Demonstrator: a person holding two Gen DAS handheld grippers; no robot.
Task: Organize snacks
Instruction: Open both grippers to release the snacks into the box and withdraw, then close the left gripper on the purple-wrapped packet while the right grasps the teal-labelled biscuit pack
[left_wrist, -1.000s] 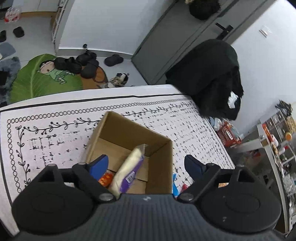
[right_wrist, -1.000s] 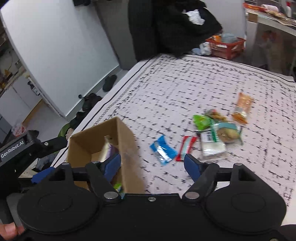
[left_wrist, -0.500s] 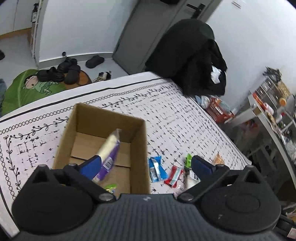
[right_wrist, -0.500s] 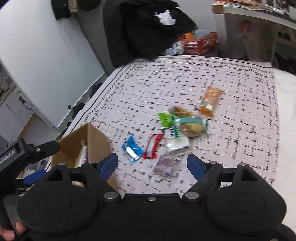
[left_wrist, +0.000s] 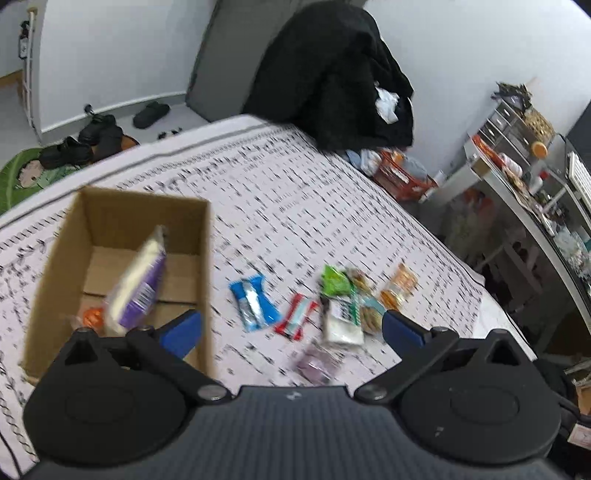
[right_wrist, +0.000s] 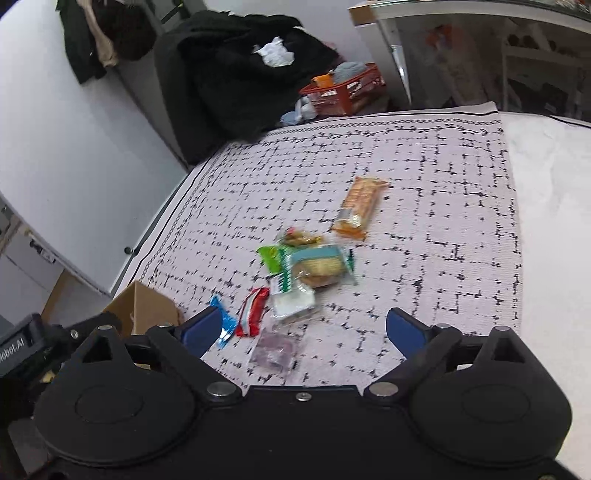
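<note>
From the left wrist, the left tongs (left_wrist: 290, 328) hang spread wide and empty above a table (left_wrist: 295, 192) covered in a white cloth with black marks. A cardboard box (left_wrist: 122, 266) stands open at the left, and inside it a pale snack with a purple label (left_wrist: 138, 284) leans tilted, with a small orange packet (left_wrist: 91, 317) at the bottom beside it. To the right of the box lie loose snacks – a blue wrapper (left_wrist: 254, 301), a red one (left_wrist: 296, 319), a white and green packet (left_wrist: 343, 317), a green pouch (left_wrist: 334, 281) and an orange bar (left_wrist: 399, 286) farthest out. From the right wrist, the right tongs (right_wrist: 303, 332) are likewise wide apart, gripping nothing, over the same cluster: the blue wrapper (right_wrist: 223, 321) sits by its left fingertip, the red one (right_wrist: 253, 312) just beside, a clear purplish packet (right_wrist: 275, 349) nearest, a round biscuit pack (right_wrist: 319, 266) in the middle – and the orange bar (right_wrist: 360, 206) apart beyond. A box corner (right_wrist: 144, 306) shows at the left.
</note>
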